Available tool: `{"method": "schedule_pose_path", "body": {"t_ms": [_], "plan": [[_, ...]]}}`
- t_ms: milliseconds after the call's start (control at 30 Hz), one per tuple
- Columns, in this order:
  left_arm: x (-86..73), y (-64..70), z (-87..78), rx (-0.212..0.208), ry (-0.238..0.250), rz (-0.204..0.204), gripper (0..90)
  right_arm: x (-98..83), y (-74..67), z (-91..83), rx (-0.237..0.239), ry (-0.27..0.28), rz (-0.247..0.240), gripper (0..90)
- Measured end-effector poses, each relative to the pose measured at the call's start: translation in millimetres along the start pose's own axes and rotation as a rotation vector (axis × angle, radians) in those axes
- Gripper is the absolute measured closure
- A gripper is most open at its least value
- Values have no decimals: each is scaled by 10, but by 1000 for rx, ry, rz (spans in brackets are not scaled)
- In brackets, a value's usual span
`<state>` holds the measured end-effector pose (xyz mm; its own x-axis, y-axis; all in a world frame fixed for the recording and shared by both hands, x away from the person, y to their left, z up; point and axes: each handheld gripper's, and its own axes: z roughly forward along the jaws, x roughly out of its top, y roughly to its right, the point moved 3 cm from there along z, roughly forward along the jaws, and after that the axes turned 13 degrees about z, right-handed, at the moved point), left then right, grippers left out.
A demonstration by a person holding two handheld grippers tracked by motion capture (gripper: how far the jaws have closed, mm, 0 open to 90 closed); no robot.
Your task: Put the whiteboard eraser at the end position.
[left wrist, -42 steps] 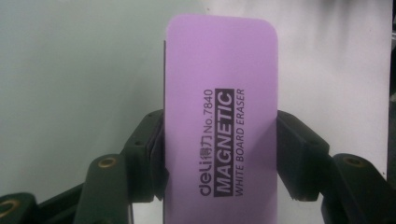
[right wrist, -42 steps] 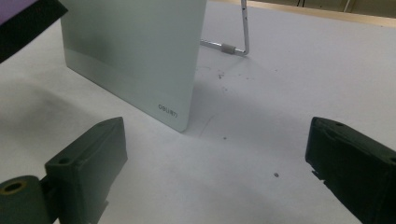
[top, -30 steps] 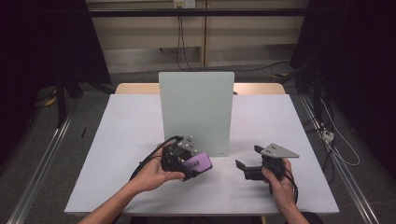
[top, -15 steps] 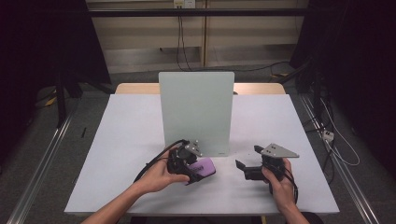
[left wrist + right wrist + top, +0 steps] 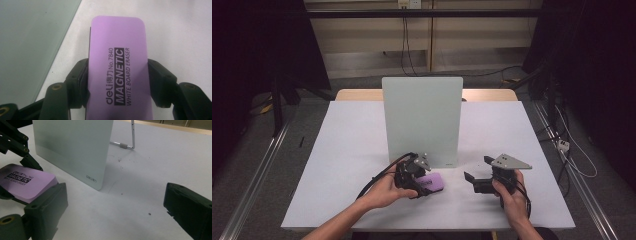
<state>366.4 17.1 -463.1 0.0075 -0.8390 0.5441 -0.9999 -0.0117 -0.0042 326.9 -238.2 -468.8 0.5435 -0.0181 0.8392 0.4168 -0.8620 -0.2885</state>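
- We are holding the purple eraser (image 5: 117, 72) in our left gripper (image 5: 419, 184), with both jaws pressing on its long sides, so the pick-up part of the job looks done.
- The eraser is sitting low over the table (image 5: 347, 150), just in front of the foot of the upright whiteboard (image 5: 422, 120); from the board's bottom edge it lies at about 6 o'clock, and we cannot tell whether it is touching the table.
- We are judging that the wiping of the board, or else setting the eraser down, is what remains; the board face is looking clean and unmarked in the high view.
- Our right gripper (image 5: 475, 176) is resting at about 3 o'clock from the eraser, well apart from it; its jaws are standing wide with nothing between them, as the right gripper view is showing.
- The eraser is a flat rounded-corner slab with a smooth, matte lilac top printed in black "MAGNETIC WHITE BOARD ERASER", and a darker layer is peeking out beneath one edge.
- The whiteboard is a thin, pale grey-green, glossy panel with rounded corners, propped by a slim metal wire stand (image 5: 127, 145) behind it.
- The table is looking matte white, with a few small dark specks near the board's corner.
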Motion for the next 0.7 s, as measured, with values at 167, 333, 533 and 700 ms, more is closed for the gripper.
{"method": "schedule_pose_path", "body": {"t_ms": [167, 333, 533, 700], "plan": [[-7, 0, 8, 1, 8, 7, 394, 0, 3, 1, -1, -1, 2, 54], [-5, 6, 12, 13, 22, 8, 337, 1, 3, 4, 0, 0, 1, 54], [-12, -10, -42, 43, 54, -16, 227, 0, 3, 0, -1, -1, 3, 54], [-34, -29, -119, 92, 74, -31, 120, 1, 3, -1, -3, 1, 2, 54]]}}
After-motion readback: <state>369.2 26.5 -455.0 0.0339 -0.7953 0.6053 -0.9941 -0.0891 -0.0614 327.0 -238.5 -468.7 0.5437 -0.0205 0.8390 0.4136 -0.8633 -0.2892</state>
